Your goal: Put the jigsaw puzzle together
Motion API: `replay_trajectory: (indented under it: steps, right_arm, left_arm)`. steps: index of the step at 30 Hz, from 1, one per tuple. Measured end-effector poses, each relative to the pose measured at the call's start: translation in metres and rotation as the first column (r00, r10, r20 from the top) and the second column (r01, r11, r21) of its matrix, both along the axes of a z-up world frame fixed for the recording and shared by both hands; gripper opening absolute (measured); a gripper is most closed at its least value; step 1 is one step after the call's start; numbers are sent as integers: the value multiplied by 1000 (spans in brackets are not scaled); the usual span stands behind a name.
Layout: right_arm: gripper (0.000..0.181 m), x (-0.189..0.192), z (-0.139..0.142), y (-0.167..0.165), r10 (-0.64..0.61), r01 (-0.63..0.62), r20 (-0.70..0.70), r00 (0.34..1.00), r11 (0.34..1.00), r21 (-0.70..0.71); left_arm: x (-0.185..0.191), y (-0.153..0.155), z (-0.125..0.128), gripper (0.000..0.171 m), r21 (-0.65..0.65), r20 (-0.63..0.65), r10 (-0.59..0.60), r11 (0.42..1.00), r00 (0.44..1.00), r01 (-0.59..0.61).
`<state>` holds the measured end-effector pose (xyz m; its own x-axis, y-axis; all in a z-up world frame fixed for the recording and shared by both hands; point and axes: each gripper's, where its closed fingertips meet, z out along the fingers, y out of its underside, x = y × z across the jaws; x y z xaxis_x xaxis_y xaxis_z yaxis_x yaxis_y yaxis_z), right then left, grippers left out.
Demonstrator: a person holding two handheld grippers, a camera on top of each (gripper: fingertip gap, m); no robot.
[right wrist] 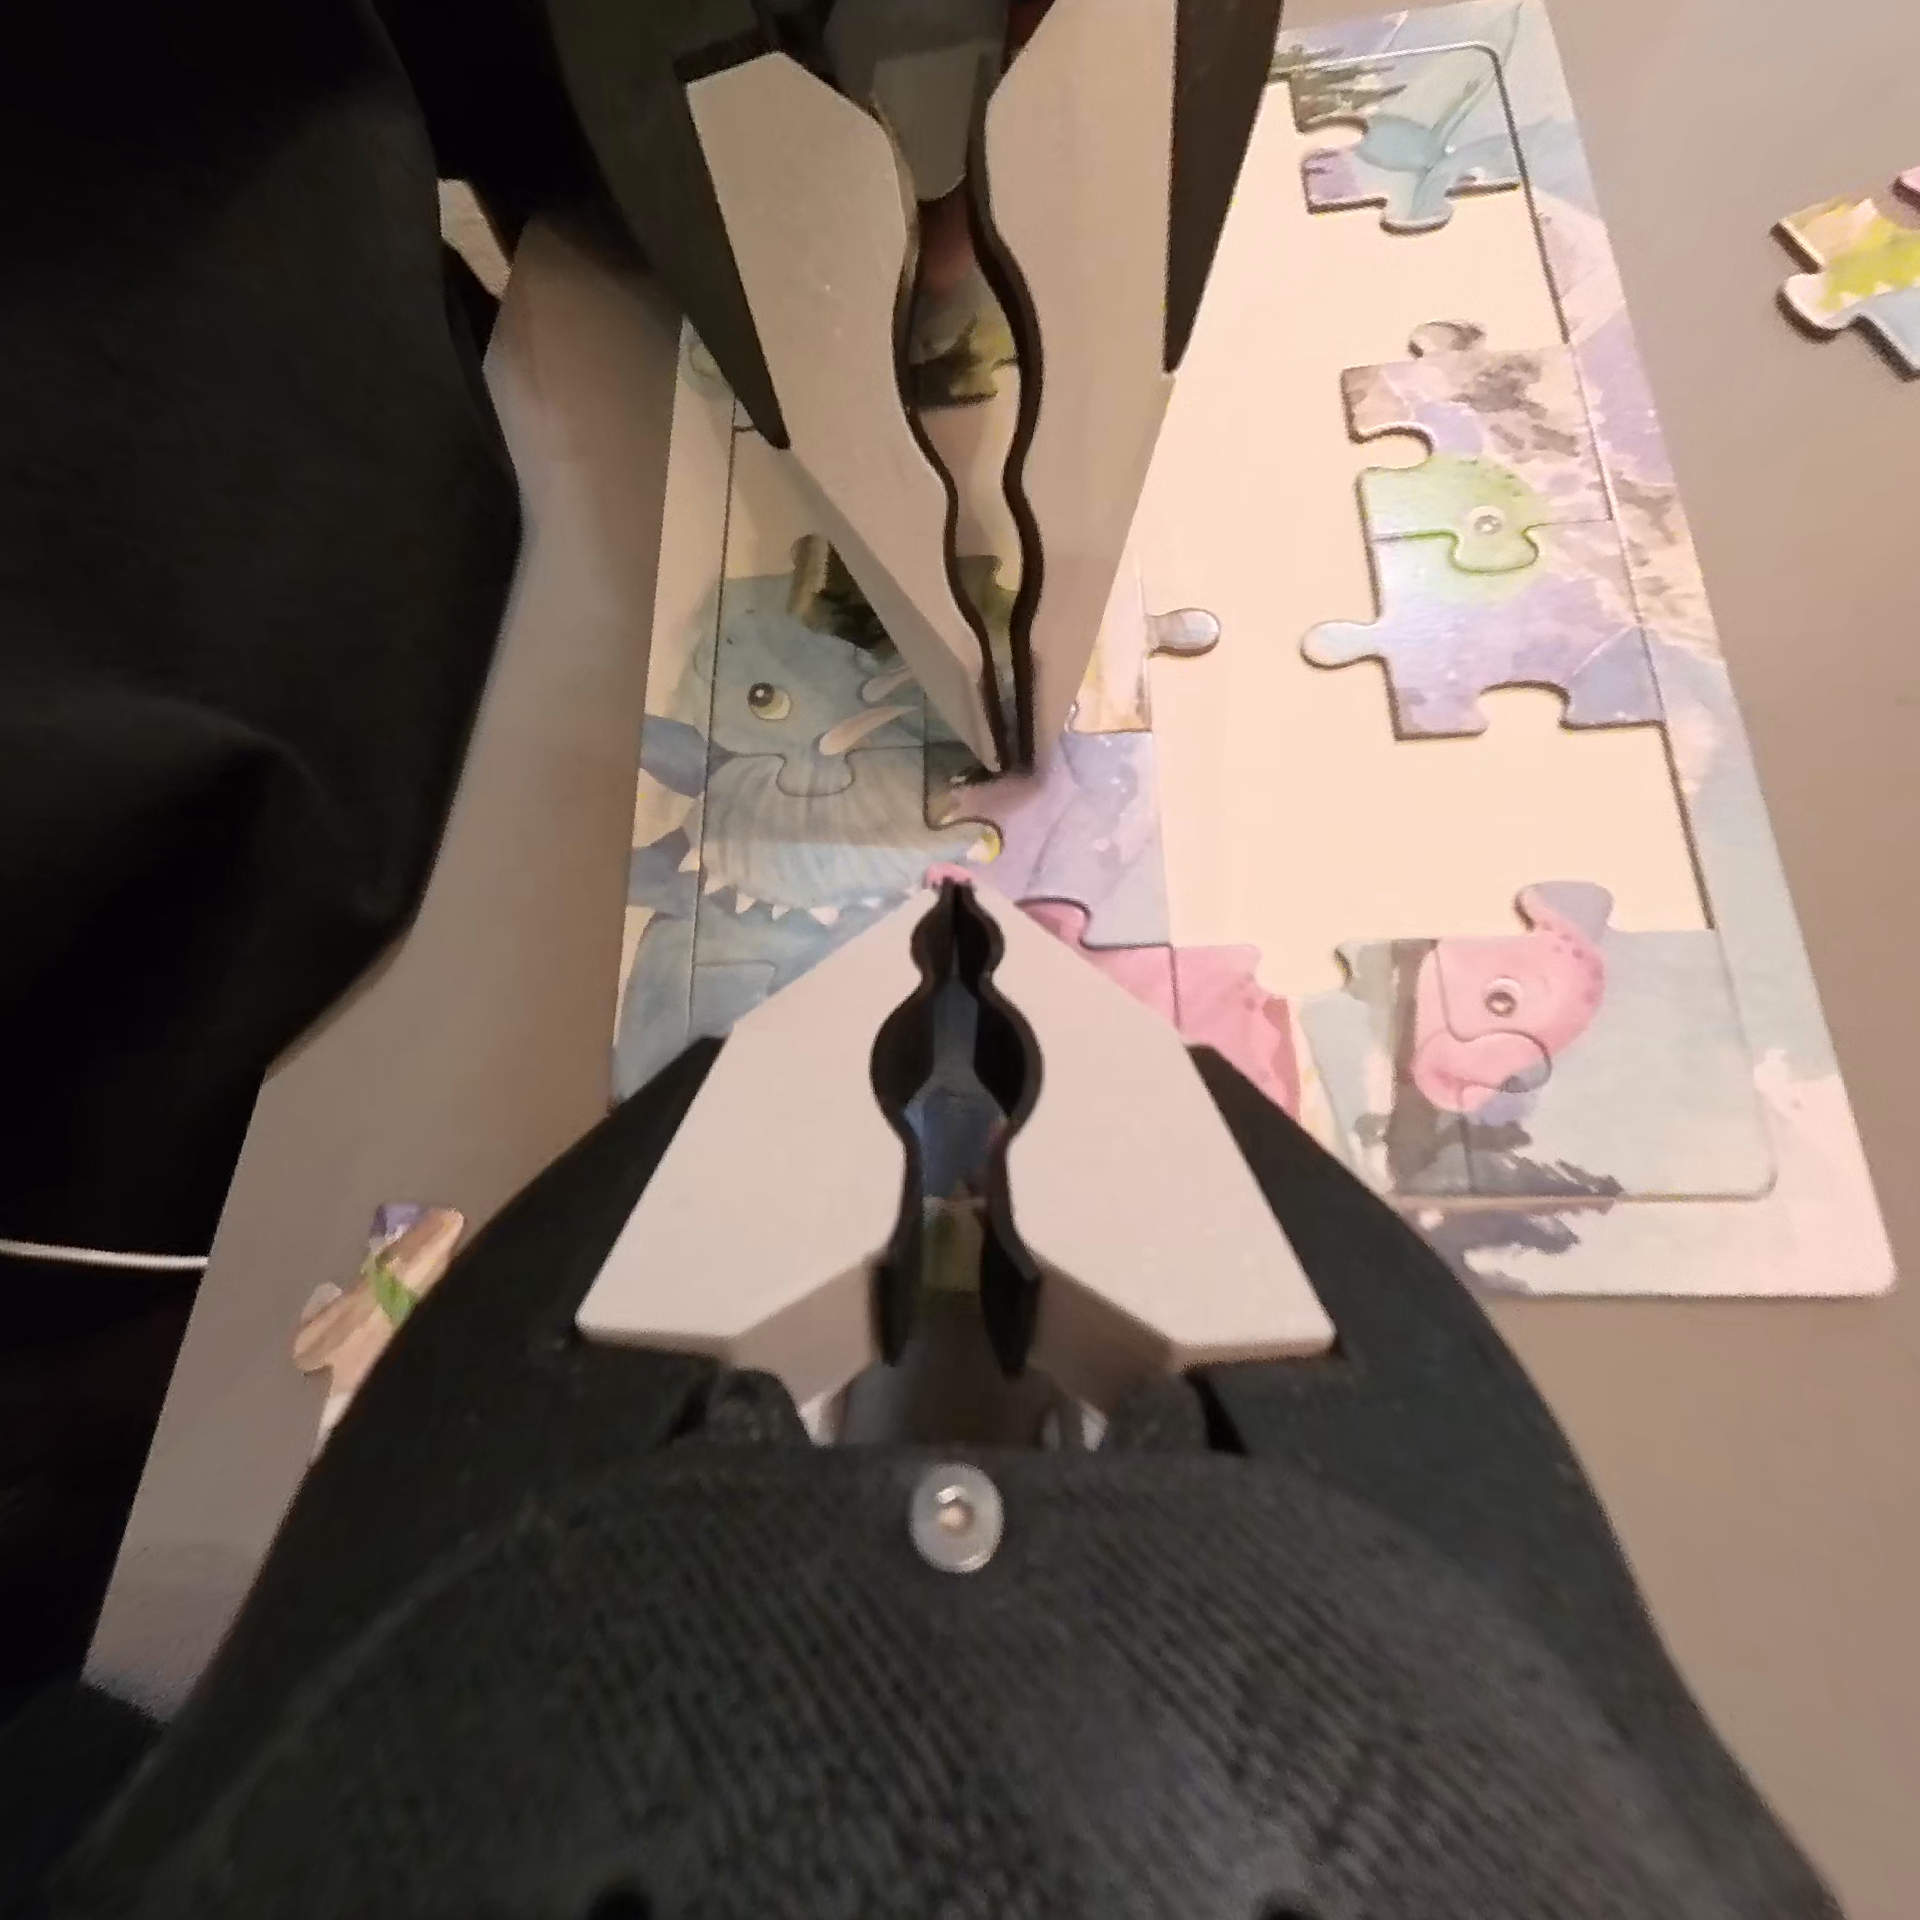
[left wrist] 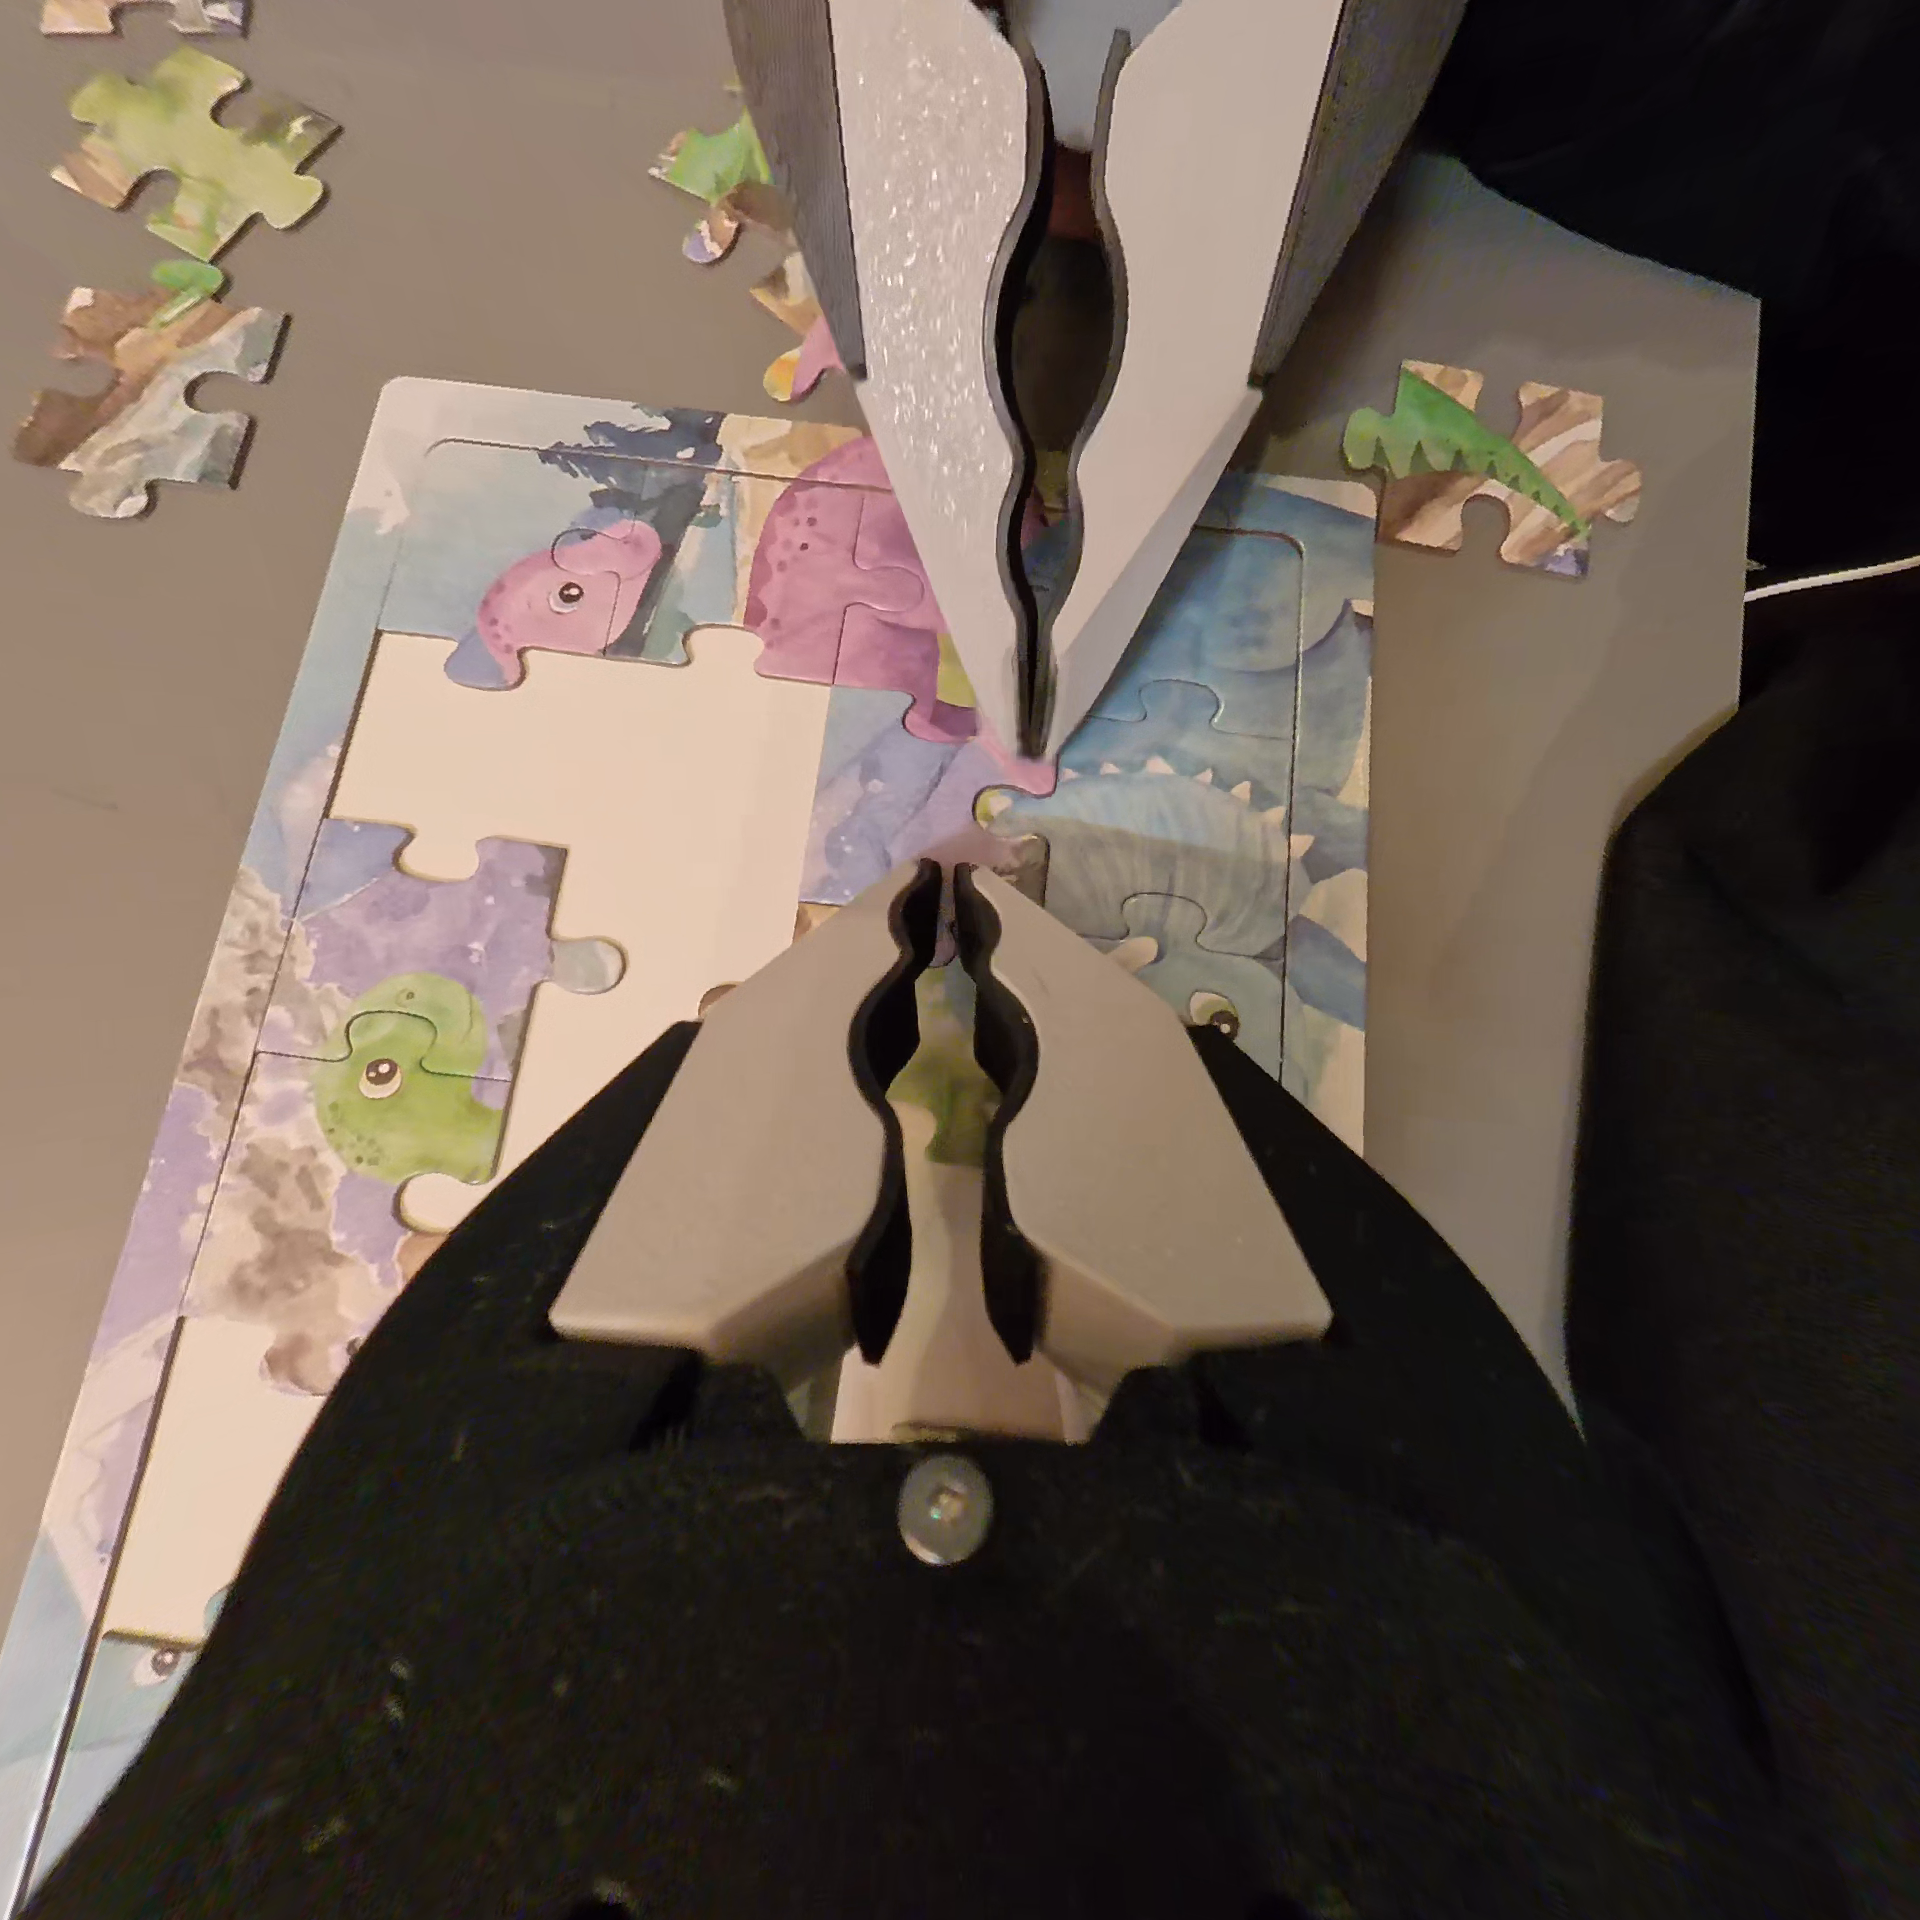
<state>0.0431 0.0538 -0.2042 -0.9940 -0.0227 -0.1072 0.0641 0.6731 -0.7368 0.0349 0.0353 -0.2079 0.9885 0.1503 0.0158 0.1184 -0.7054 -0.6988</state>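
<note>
Puzzle board [left wrist: 358, 727] on grey table [left wrist: 156, 727], partly filled, no legible writing. Left gripper [left wrist: 940, 871] and right gripper [right wrist: 953, 886] meet tip to tip over one lilac piece [left wrist: 904, 769], jaws pinched nearly together; grasp uncertain. Loose pieces [left wrist: 197, 156] lie beyond.

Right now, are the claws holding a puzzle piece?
No. Both the left claw and right claw are shut on nothing, tips pressing down on a placed piece.
</note>
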Motion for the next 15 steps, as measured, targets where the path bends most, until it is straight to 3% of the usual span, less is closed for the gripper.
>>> replay_trajectory:
  steps: [6, 15]
  right_arm:
    - [0, -2, 7, 6, -12, 12, 21, 1000, 999, -35]
    - [0, 1, -1, 2, -3, 3, 51, 999, 1000, -9]
  left_arm:
    - [2, 1, 0, 4, 4, 1, -14, 1000, 1000, 14]
    - [7, 3, 0, 21, 0, -1, -39, 999, 999, 39]
